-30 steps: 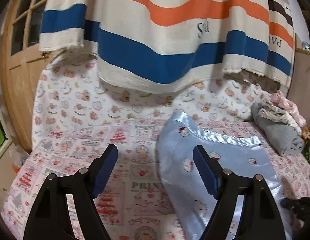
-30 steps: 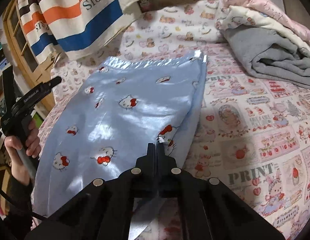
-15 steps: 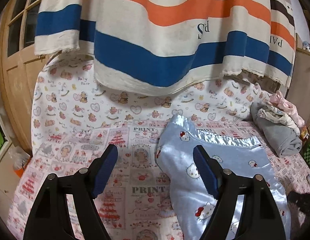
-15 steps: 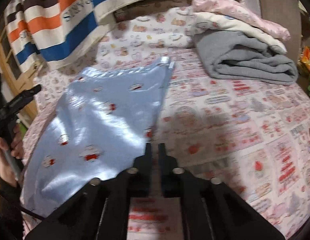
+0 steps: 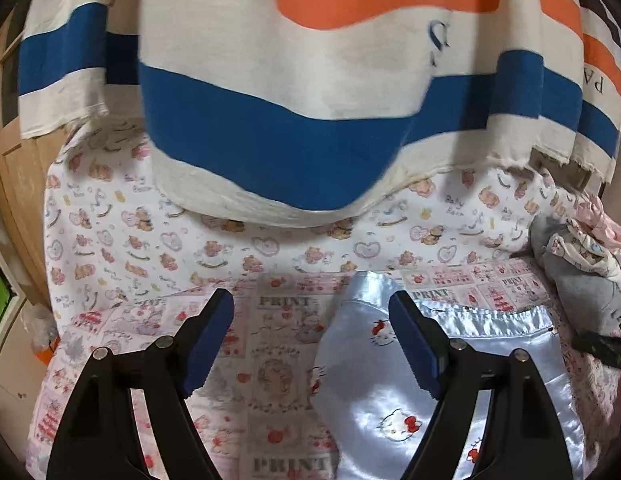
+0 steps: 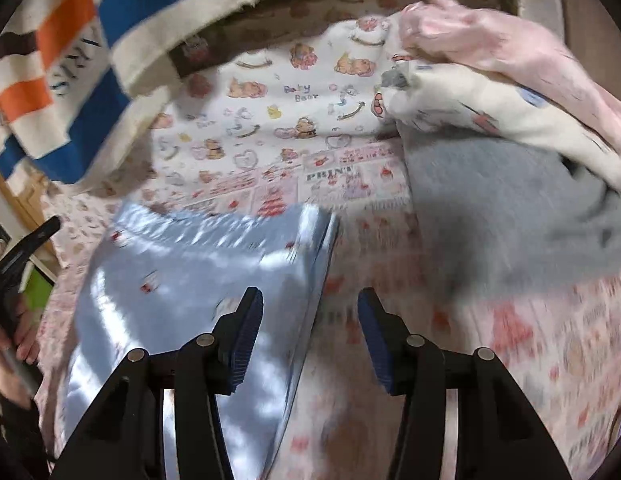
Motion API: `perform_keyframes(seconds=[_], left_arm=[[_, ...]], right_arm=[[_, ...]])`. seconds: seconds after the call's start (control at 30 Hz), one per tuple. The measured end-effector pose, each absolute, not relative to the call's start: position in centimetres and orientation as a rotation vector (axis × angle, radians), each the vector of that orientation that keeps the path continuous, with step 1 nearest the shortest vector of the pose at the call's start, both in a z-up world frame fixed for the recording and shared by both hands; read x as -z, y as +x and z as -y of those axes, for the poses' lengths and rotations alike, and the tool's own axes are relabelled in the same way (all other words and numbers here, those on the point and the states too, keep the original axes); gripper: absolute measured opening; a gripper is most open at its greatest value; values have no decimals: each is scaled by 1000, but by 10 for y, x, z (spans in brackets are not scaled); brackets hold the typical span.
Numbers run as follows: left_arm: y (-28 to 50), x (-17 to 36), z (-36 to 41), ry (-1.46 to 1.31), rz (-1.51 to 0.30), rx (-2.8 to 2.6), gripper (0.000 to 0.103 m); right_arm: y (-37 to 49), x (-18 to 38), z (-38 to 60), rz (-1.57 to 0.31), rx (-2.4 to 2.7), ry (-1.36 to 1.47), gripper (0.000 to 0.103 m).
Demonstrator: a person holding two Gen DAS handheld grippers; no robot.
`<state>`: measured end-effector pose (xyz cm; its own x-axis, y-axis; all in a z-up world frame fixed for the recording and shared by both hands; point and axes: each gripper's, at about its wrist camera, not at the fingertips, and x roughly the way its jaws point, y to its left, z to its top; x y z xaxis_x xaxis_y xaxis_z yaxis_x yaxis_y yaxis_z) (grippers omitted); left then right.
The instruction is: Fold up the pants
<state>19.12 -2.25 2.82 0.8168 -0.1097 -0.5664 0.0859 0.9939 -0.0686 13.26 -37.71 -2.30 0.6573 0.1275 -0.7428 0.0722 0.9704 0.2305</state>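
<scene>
The light-blue satin pants [image 6: 182,280] lie flat on the bed sheet [image 5: 270,344], the shiny waistband edge toward the far side and one long folded edge running down the middle of the right wrist view. The right gripper [image 6: 310,332] hangs over that edge with its jaws partly apart; they have just been opening, and nothing is gripped between them, though the blur makes the cloth's exact edge hard to place. The left gripper [image 5: 310,344] stands wide apart and empty above the sheet, its right finger over the pants' near corner. Bare sheet stretches left of the pants. On the right a stack of folded clothes [image 6: 510,208] sits near the pants, leaving a narrow strip of sheet. A striped cloth [image 5: 310,100] hangs over the far edge.
</scene>
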Motion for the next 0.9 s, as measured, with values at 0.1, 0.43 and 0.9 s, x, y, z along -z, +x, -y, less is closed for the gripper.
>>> perform_keyframes(seconds=[0.1, 0.43, 0.9], left_arm=[[204, -24, 30, -18, -623, 97, 79], [238, -5, 9, -151, -726, 184, 73], [262, 15, 36, -159, -844, 284, 68]], right_arm=[[160, 30, 379, -896, -68, 272, 51], [202, 51, 374, -965, -84, 159, 43], [215, 48, 394, -912, -85, 237, 4]])
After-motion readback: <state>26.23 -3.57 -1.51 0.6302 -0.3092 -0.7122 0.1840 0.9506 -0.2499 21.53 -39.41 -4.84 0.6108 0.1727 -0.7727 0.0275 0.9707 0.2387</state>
